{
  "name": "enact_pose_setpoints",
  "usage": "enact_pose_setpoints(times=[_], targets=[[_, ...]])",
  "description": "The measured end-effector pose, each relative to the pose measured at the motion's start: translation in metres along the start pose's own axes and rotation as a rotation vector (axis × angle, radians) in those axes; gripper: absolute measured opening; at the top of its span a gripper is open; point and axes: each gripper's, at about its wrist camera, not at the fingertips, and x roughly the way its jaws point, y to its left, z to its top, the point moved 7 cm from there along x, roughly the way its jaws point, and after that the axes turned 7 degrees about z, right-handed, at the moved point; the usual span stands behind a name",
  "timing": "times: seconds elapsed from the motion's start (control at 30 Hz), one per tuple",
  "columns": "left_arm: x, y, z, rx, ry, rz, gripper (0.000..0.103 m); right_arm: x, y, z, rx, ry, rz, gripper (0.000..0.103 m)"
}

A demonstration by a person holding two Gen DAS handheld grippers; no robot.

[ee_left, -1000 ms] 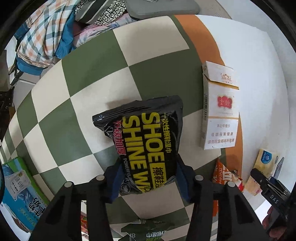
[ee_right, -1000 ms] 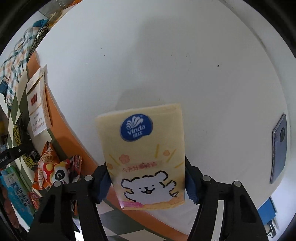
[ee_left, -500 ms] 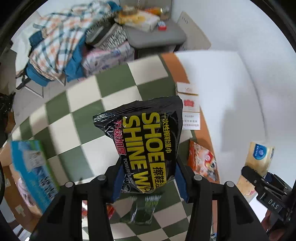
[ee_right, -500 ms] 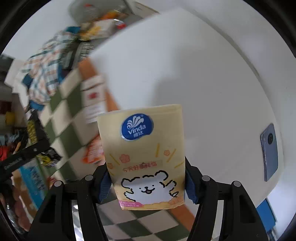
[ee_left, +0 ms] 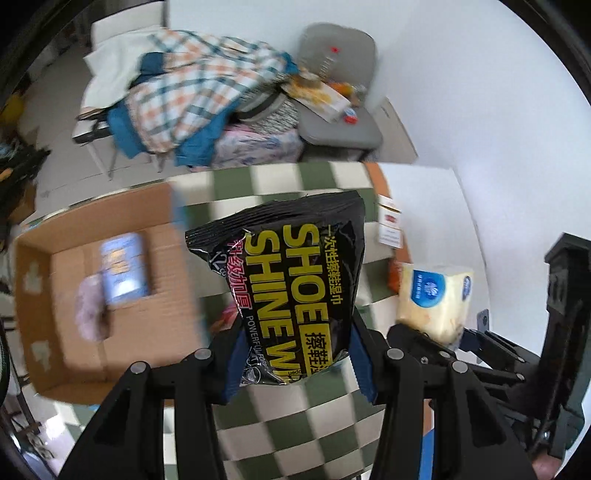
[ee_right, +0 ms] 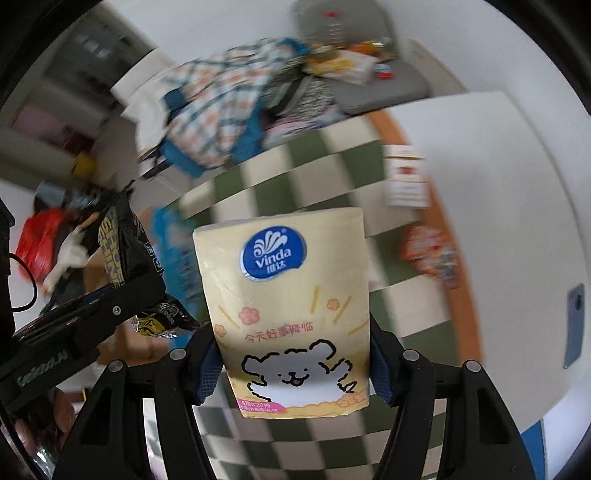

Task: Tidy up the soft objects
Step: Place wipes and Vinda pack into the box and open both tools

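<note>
A bright room with a white desk and a loaded chair behind it

Below the hand-held gripper lies a cloth of green and white squares (ee_left: 280, 435) with an orange border (ee_right: 458, 280), spread over a white desk (ee_left: 439, 206). Beyond the far edge of the desk, ahead of the hand-held gripper, stands a grey padded chair (ee_left: 340, 74) with small things on its seat, and to the left of it a pile of clothes (ee_left: 195, 96) in checked and blue fabric. The wall (ee_left: 229, 18) behind them is white and plain. The floor (ee_left: 55, 155) at the left is pale. Light is even and bright; the edges of the views are blurred.
</note>
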Motion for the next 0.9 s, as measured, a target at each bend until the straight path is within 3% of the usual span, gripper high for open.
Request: enact_pose_setpoints(times=[0.23,0.47,0.67,0.9], targets=[[-0.035,0.14,-0.017,-0.118,-0.037,0.139,0.046,0.047,0.122,-0.018,-0.141,0.076,0.04,0.067],[-0.013,0.243,-0.02,-0.201,0.011,0.244,0.046,0.105,0.2,-0.01,-0.248,0.098,-0.076,0.067],[0.027,0.289,-0.011,-0.202,0.088,0.293,0.046,0.154,0.228,0.005,-0.293,0.122,-0.204,0.068],[0.069,0.314,0.001,-0.226,0.168,0.262,0.046,0.197,0.235,0.017,-0.282,0.153,-0.269,0.068]])
